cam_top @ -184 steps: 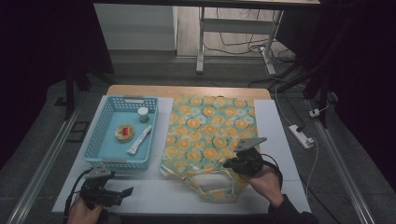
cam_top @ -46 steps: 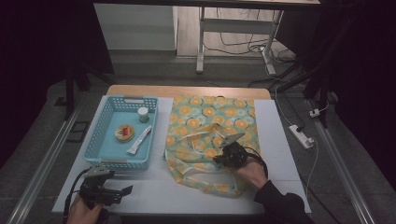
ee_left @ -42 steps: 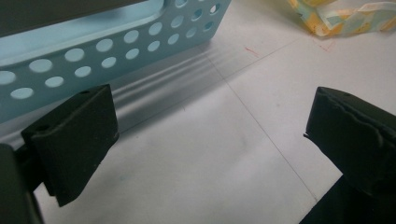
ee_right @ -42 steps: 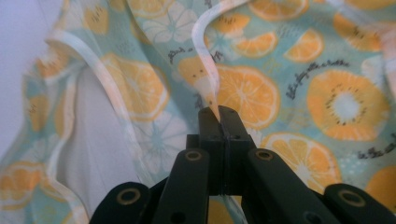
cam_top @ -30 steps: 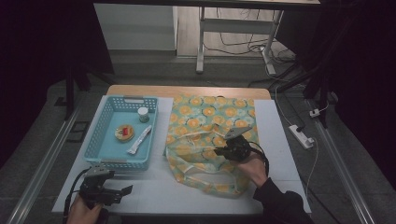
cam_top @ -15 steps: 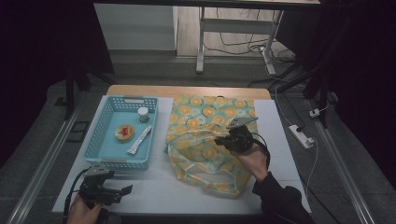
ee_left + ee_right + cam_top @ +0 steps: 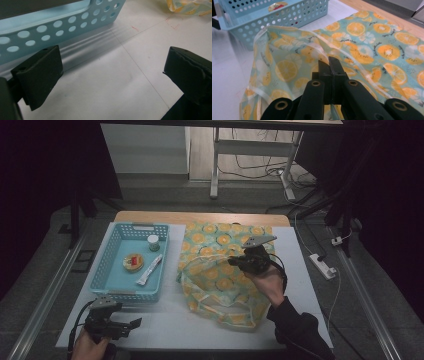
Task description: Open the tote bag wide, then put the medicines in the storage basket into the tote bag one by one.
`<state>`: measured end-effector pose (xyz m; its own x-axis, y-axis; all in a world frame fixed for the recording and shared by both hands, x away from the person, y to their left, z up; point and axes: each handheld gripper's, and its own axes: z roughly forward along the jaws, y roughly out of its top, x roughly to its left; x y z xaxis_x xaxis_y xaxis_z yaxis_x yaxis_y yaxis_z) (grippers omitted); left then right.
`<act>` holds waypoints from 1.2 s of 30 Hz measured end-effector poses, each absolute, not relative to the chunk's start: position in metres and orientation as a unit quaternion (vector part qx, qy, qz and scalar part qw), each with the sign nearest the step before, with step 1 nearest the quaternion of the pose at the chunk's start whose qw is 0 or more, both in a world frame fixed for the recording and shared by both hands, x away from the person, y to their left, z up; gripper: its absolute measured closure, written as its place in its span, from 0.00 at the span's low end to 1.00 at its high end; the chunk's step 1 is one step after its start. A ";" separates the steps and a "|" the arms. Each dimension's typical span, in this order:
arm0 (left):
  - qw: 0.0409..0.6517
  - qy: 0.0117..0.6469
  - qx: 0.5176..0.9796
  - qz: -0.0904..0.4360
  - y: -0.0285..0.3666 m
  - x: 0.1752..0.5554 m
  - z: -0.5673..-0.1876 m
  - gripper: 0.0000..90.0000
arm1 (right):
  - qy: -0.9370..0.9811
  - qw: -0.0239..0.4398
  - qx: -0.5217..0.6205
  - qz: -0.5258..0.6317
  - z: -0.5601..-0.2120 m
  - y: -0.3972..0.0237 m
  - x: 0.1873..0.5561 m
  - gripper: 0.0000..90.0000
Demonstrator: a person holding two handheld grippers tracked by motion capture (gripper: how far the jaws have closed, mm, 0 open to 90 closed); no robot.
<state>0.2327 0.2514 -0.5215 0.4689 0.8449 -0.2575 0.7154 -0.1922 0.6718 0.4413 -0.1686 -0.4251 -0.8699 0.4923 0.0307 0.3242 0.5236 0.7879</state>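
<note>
On the white counter [image 7: 165, 320] lies a bag with an orange-slice print [image 7: 220, 270], just to the right of a light blue basket [image 7: 112, 287]. The right tool [image 7: 245, 263] is over the middle of the bag, and its jaws are pressed together on the upper layer of the fabric — in the right gripper view this layer is lifted, so the bag mouth stands open toward the basket. The left tool [image 7: 131, 324] rests at the near left corner of the counter, beside the basket, with its jaws wide apart and holding nothing. In the basket are a small jar [image 7: 153, 241], a round packet [image 7: 133, 262] and a white stick-shaped packet [image 7: 149, 269].
</note>
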 end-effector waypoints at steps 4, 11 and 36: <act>0.382 0.509 0.767 0.084 0.251 0.233 -0.522 0.03 | 0.865 0.103 0.233 0.432 -0.422 -0.167 0.443 1.00; 0.383 0.509 0.766 0.085 0.252 0.233 -0.522 0.02 | 0.855 0.118 0.231 0.449 -0.411 -0.166 0.444 1.00; 0.393 0.513 0.758 0.088 0.254 0.231 -0.521 0.00 | 0.839 0.120 0.236 0.475 -0.400 -0.167 0.450 1.00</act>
<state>0.2313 0.2540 -0.5210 0.4586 0.8471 -0.2685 0.7081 -0.1658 0.6863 0.4501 -0.1667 -0.3999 -0.8600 0.5098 0.0233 0.2823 0.4373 0.8538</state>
